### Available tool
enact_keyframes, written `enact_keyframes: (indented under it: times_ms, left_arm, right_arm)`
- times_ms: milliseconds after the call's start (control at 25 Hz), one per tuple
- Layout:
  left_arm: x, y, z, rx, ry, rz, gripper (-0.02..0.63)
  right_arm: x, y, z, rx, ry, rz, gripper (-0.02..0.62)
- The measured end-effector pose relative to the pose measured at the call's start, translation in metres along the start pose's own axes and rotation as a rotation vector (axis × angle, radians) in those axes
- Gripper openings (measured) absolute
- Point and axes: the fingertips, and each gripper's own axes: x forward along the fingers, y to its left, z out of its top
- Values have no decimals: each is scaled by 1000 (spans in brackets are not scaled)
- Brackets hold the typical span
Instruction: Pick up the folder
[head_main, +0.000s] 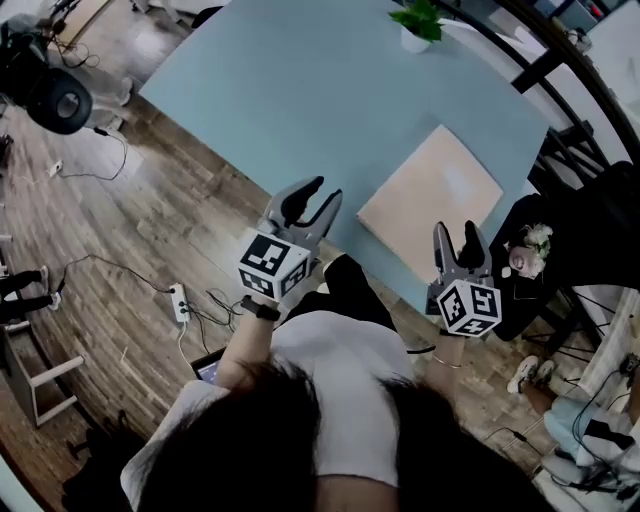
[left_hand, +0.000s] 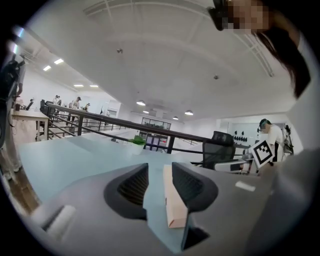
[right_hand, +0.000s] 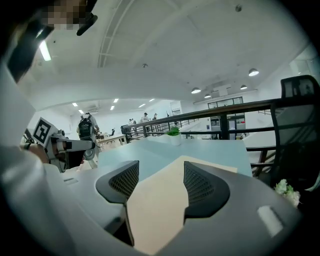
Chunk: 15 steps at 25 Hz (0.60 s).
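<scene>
A tan folder (head_main: 432, 200) lies flat on the pale blue table (head_main: 300, 90), near its front right corner. My left gripper (head_main: 315, 197) hangs open at the table's front edge, to the left of the folder. In the left gripper view the folder (left_hand: 172, 200) shows edge-on through the gap of the left gripper (left_hand: 160, 182), with nothing touching the pads. My right gripper (head_main: 456, 236) is open just in front of the folder's near right edge. In the right gripper view the folder (right_hand: 160, 210) fills the gap ahead of the right gripper (right_hand: 161, 182), apart from the pads.
A small potted plant (head_main: 418, 22) stands at the table's far edge. A black chair (head_main: 570, 150) and a bunch of flowers (head_main: 528, 245) are to the right of the table. A power strip (head_main: 181, 300) and cables lie on the wooden floor at the left.
</scene>
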Motion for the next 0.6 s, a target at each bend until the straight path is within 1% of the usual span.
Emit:
enact_keyframes:
  times_ms: [280,480,600]
  left_arm:
    - [94,9,30,22,34,-144,161]
    - [148,-6,41,33,55,-243,163]
    - [172,-13,44,39,69,-293,163]
  right_arm:
    - [38,-44,17,76,5,-104,284]
    - [38,-82,23,119,-3,-194,293]
    - [34,-99,24,136,-5,-245,295]
